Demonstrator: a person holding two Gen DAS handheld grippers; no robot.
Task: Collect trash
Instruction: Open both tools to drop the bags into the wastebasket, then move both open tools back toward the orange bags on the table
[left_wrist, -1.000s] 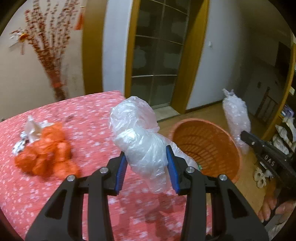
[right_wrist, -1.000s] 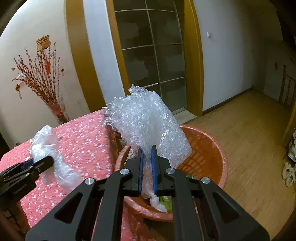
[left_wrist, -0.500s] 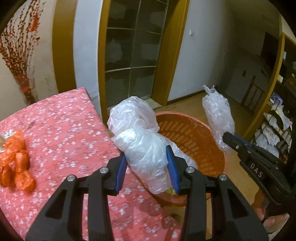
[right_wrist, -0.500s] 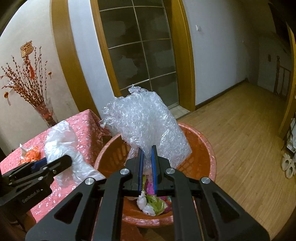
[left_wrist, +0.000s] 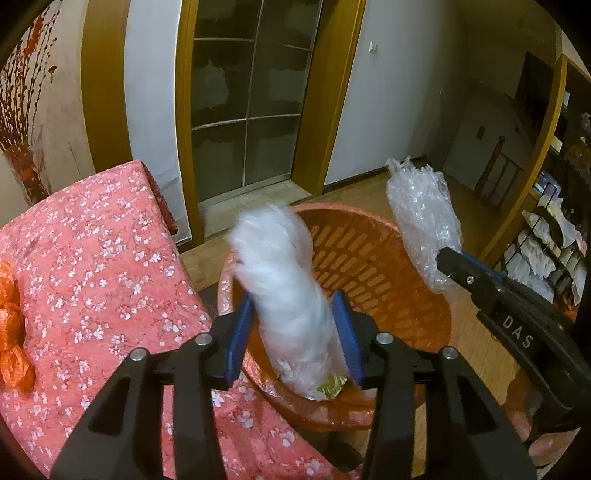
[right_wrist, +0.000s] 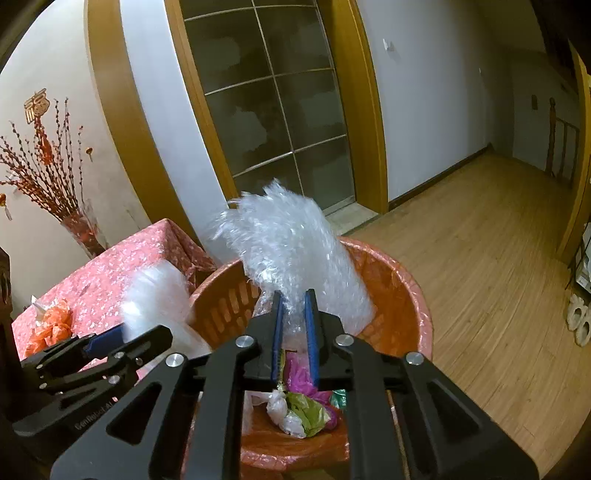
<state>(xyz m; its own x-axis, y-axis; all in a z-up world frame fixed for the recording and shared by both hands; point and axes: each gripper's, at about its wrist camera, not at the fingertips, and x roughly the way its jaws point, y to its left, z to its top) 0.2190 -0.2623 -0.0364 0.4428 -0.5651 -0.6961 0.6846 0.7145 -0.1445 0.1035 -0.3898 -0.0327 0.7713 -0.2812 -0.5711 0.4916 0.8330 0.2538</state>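
A white plastic bag (left_wrist: 280, 280), blurred by motion, hangs between the blue pads of my left gripper (left_wrist: 295, 332) over the orange basket (left_wrist: 369, 273). The jaws are opening and the pads no longer press the bag. A wad of bubble wrap (right_wrist: 291, 251), also blurred, stands between the pads of my right gripper (right_wrist: 294, 325), above the basket (right_wrist: 406, 273). Those jaws are opening too, with a gap showing beside the wrap's thin lower end. From the left wrist view the right gripper (left_wrist: 454, 266) and the bubble wrap (left_wrist: 424, 221) sit over the basket's right side.
Crumpled trash (right_wrist: 303, 406) lies in the basket's bottom. The table with a pink flowered cloth (left_wrist: 92, 258) adjoins the basket on the left and carries an orange bag (left_wrist: 11, 332). Wooden floor (right_wrist: 480, 258) stretches to the right, and a glass door stands behind.
Both grippers have moved from beside the table to over the basket. Their pads have parted, and the bag and the bubble wrap now blur as they slip.
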